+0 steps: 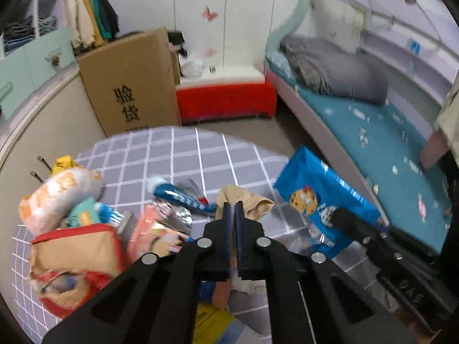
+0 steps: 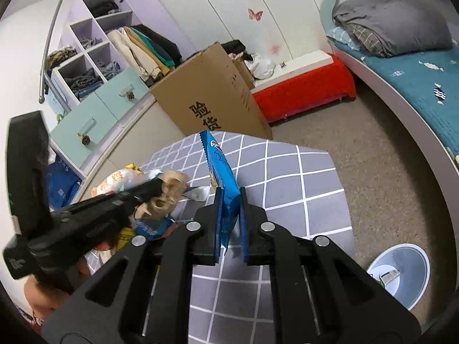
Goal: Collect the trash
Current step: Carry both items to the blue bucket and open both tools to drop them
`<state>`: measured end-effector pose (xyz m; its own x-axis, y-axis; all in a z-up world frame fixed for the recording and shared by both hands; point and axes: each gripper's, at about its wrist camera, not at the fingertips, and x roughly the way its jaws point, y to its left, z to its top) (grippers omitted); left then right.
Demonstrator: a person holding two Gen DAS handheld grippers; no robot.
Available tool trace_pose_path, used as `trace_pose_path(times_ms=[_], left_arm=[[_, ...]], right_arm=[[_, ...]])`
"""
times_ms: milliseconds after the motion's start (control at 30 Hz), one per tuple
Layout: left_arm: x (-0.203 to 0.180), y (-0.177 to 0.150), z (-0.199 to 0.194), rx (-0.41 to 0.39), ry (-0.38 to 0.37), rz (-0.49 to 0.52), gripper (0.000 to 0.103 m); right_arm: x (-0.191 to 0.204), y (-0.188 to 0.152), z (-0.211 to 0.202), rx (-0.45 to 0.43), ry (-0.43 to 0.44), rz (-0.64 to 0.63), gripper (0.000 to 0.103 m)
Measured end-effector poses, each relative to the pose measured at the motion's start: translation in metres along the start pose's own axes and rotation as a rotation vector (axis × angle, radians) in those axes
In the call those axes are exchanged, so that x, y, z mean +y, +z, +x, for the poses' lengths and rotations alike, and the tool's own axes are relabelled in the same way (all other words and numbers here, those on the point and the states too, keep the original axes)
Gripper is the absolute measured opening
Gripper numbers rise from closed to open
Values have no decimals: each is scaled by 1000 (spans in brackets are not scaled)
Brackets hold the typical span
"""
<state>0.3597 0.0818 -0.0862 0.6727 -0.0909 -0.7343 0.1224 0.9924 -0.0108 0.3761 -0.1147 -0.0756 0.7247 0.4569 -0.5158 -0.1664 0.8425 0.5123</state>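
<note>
My right gripper (image 2: 229, 215) pinches a glossy blue cookie packet (image 2: 222, 177) upright above the table; my left gripper (image 1: 232, 212) is clamped shut on a crumpled tan paper wad (image 1: 246, 200) amid the wrapper litter. I should lift both straight up, grips firm, toward the white bin (image 2: 400, 269) on the carpet. The grey checked tablecloth (image 2: 287, 172) sits between a cardboard box (image 2: 212, 94) and a teal bed (image 2: 416, 86).

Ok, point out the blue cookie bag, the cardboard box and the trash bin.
blue cookie bag (image 2: 222, 172): right wrist view, on its flat blue side above the fingers.
cardboard box (image 2: 212, 97): right wrist view, on its front panel.
trash bin (image 2: 413, 261): right wrist view, on its inner wall.
</note>
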Motion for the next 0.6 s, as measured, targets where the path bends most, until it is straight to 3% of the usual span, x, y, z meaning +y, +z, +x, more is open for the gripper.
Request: trace_pose_path(times_ms=[167, 300, 433, 600], left_arm=[[-7, 5, -60, -142, -45, -41, 3], [-37, 0, -89, -181, -100, -19, 3], [-94, -17, -94, -165, -185, 36, 3], [-183, -44, -69, -60, -325, 84, 3]], right_arm=[[0, 4, -35, -75, 8, 11, 10], [-12, 1, -77, -136, 8, 27, 10], [-40, -21, -127, -207, -84, 37, 10], [-88, -57, -177, -262, -230, 79, 10]])
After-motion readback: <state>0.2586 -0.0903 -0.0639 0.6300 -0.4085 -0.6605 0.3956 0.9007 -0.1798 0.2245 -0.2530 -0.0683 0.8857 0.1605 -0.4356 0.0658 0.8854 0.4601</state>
